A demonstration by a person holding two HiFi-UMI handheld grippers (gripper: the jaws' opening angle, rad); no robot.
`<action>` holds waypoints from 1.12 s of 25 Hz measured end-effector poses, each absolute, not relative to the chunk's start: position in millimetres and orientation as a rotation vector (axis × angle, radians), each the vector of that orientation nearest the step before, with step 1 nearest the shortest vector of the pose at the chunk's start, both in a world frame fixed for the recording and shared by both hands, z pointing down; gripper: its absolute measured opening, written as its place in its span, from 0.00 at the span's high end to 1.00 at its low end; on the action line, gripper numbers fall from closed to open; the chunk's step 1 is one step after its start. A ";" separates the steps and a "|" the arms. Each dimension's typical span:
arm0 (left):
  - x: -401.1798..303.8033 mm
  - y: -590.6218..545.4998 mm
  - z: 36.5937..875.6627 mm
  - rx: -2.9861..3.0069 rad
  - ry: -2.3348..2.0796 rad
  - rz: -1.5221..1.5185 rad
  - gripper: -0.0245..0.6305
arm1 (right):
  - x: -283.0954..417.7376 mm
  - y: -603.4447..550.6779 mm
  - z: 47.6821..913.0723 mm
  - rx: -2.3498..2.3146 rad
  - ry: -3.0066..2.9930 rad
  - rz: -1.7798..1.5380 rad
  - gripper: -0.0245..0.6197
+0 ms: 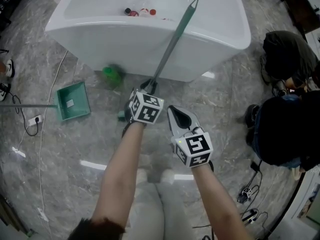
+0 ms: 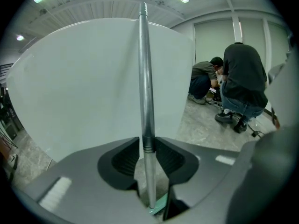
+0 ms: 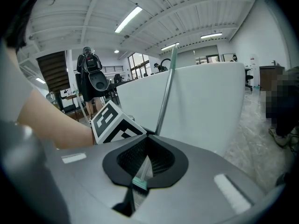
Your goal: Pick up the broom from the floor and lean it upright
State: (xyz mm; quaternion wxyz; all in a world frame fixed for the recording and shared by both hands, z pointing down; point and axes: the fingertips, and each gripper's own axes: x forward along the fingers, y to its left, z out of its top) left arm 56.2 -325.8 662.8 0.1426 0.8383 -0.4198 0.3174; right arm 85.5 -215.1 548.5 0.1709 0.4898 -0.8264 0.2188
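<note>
The broom's handle (image 1: 172, 41) slants up from my left gripper (image 1: 149, 87) and its green tip rests against the rim of a white tub (image 1: 100, 39). The marker cube hides most of the broom's head; a teal bit (image 1: 121, 115) shows beside it. In the left gripper view the metal handle (image 2: 145, 78) stands between the pads of the left gripper (image 2: 147, 146), which flank it closely with barely any gap. My right gripper (image 1: 176, 113) hangs just right of the left one, away from the handle (image 3: 164, 97). The right gripper (image 3: 142, 164) has its jaws together, leaving only a thin slit.
A green dustpan (image 1: 74, 101) lies on the grey marble floor at the left, near a power strip and cables (image 1: 31, 120). A green object (image 1: 112, 74) sits at the tub's base. Two people (image 1: 287, 49) crouch at the right. Small red items (image 1: 140, 11) lie in the tub.
</note>
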 end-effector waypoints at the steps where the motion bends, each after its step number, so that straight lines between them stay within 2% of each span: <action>1: 55.8 -326.1 661.8 2.424 -1.213 0.919 0.81 | 86.4 -214.6 548.5 1.392 -2.345 0.622 0.96; 5: 52.8 -319.6 658.5 2.435 -1.192 0.929 0.71 | 89.4 -209.9 546.7 1.402 -2.334 0.628 0.96; 10: 42.6 -308.4 638.6 2.425 -1.176 0.875 0.71 | 86.2 -208.4 533.3 1.429 -2.325 0.638 0.96; 13: 41.3 -294.8 607.3 2.424 -1.177 0.775 0.77 | 81.9 -206.1 512.8 1.451 -2.332 0.638 0.96; 18: 49.1 -272.4 517.7 2.495 -1.204 0.598 0.96 | 78.3 -204.1 459.7 1.483 -2.355 0.628 0.96; 28: 32.5 -223.6 322.6 2.530 -1.251 0.241 0.96 | 77.3 -191.1 320.0 1.557 -2.436 0.586 0.96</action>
